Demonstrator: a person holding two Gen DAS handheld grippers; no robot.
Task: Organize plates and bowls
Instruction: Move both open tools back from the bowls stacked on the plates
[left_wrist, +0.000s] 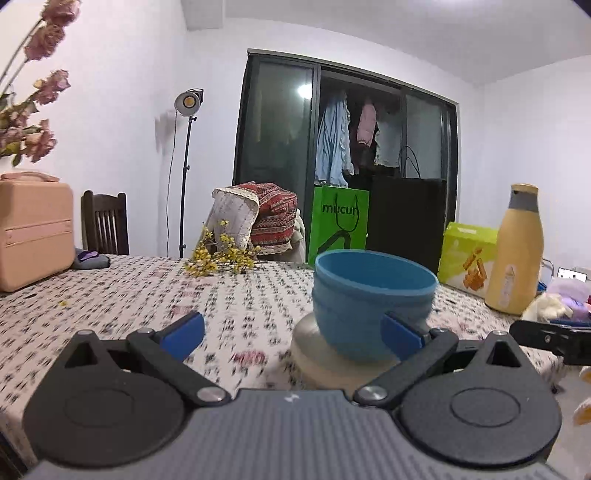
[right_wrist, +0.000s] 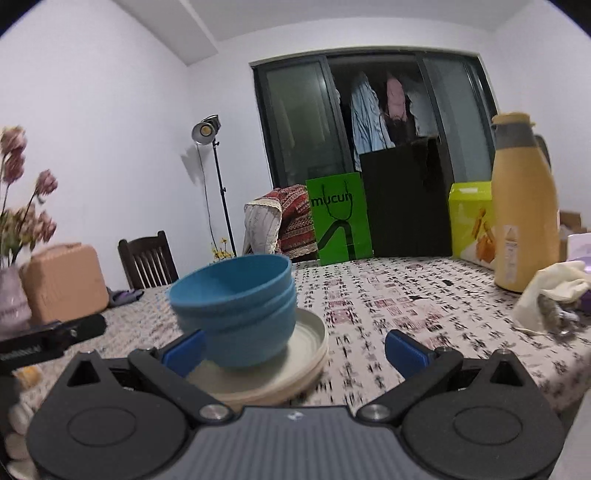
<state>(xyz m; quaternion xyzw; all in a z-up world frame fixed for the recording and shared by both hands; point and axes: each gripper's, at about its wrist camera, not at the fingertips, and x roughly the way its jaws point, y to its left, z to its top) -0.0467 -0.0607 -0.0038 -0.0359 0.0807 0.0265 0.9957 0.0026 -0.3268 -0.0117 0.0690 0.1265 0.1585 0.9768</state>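
Bowls (right_wrist: 236, 310) stacked on plates (right_wrist: 295, 369), flask (right_wrist: 524, 214) far right on table (right_wrist: 406, 295)

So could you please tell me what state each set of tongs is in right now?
Left tongs: open, holding nothing.
Right tongs: open, holding nothing.

Three blue bowls (left_wrist: 369, 295) nested into one stack, rims showing as stepped bands, topmost bowl empty and mouth-up; matte blue plastic look, deep rounded sides. Stack leaning slightly in the right wrist view (right_wrist: 240, 306), upper rims shifted to the left there. Seated on a stack of cream plates (right_wrist: 299, 365), round and shallow with raised rims, at least two edges visible, lying flat on the patterned worktop (left_wrist: 129, 295). Bowls off-centre on the plates, toward the plates' left side in the right wrist view. Plates partly blurred in the left wrist view (left_wrist: 317, 362).
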